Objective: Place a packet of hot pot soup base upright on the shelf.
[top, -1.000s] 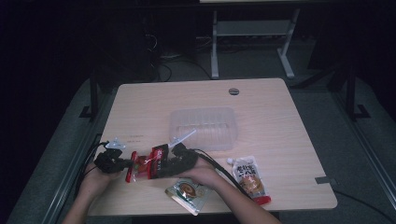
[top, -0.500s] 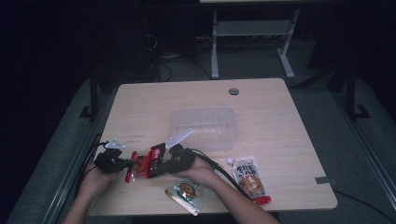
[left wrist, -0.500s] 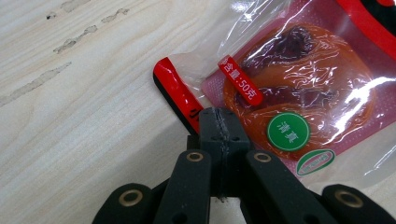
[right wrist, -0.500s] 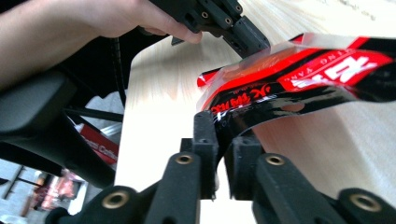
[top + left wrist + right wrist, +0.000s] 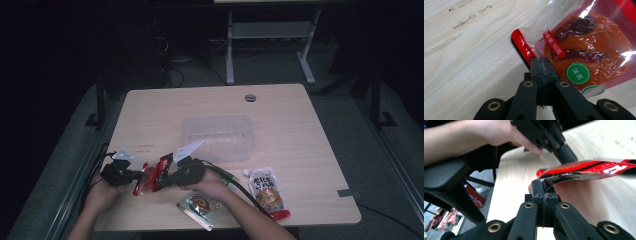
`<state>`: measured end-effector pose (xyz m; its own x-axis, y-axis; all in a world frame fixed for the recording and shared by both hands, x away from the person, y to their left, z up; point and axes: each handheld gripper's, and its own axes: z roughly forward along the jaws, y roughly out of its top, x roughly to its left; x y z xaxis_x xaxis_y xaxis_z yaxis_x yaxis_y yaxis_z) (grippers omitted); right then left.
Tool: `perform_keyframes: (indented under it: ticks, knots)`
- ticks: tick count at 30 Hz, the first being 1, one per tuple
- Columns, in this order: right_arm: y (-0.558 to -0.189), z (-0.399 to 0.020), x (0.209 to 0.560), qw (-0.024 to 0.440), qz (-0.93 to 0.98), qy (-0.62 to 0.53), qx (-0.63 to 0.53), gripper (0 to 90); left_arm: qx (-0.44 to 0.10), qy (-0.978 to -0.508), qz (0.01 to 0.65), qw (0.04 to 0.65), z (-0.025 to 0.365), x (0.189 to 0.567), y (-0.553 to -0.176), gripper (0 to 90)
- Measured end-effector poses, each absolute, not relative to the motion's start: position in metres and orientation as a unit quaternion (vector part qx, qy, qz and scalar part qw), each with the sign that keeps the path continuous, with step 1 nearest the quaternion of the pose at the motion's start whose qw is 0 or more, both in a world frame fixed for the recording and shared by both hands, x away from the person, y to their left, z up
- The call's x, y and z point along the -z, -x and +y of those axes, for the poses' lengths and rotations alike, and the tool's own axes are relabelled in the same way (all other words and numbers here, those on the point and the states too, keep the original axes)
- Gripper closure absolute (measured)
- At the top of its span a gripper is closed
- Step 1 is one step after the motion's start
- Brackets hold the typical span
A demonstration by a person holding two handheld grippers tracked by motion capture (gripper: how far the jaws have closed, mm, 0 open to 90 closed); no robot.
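Left claw [image 5: 131,175]: jaws fully closed on the red edge strip of the red snack packet [image 5: 152,174]; in the left gripper view the pads meet on the seam beside the clear window (orange, glossy contents behind it).
Red snack packet: held between the two claws near the front left of the table [image 5: 150,120], lifted a little off the wood; the high view cannot confirm whether its lower edge touches.
Right claw [image 5: 172,179]: jaws have just been closing and now stand pressed together, with the packet's opposite edge pinched between them, as the right gripper view shows.
Work in hand: judged to be a two-sided hold, likely ahead of tearing or moving the packet.
Risk one: both grips sit on thin film at the very margin; a sharp pull apart could slip a claw off or split the seam unevenly, spilling the contents.
Risk two: the film is slick and bowed between the claws, so uneven tension may twist it loose.
Clear plastic tray [image 5: 218,136]: empty, just behind the right claw, apart from the packet.
Round-window sachet [image 5: 200,206]: flat on the table, near the right forearm.
White pouch [image 5: 268,188]: farther right, well apart.
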<state>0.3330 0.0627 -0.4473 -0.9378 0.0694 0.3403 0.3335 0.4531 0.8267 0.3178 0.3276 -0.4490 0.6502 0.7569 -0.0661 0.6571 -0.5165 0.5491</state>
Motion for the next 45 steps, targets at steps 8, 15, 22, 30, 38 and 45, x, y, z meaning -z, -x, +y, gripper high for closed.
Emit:
perform_keyframes:
  ticks: [8, 15, 22, 30, 38, 45]
  knots:
    - [-0.335, 0.053, 0.429, 0.115, -0.835, 0.106, 0.528, 90.0, -0.101, -0.856, 0.409, 0.298, 0.329, 0.438, -0.314, 89.8]
    - [-0.328, 0.041, 0.412, 0.106, -0.833, 0.088, 0.536, 90.0, -0.107, -0.858, 0.397, 0.309, 0.322, 0.432, -0.311, 89.7]
    - [-0.320, 0.022, 0.395, 0.109, -0.837, 0.068, 0.531, 90.0, -0.109, -0.862, 0.389, 0.307, 0.318, 0.431, -0.310, 89.6]
    - [-0.312, -0.007, 0.379, 0.103, -0.833, 0.064, 0.540, 90.0, -0.106, -0.862, 0.388, 0.309, 0.317, 0.432, -0.310, 89.2]
    - [-0.309, -0.032, 0.369, 0.093, -0.835, 0.068, 0.538, 90.0, -0.097, -0.866, 0.380, 0.311, 0.311, 0.432, -0.309, 89.3]
    - [-0.308, -0.059, 0.358, 0.085, -0.831, 0.081, 0.544, 90.0, -0.086, -0.870, 0.374, 0.310, 0.304, 0.434, -0.309, 89.3]
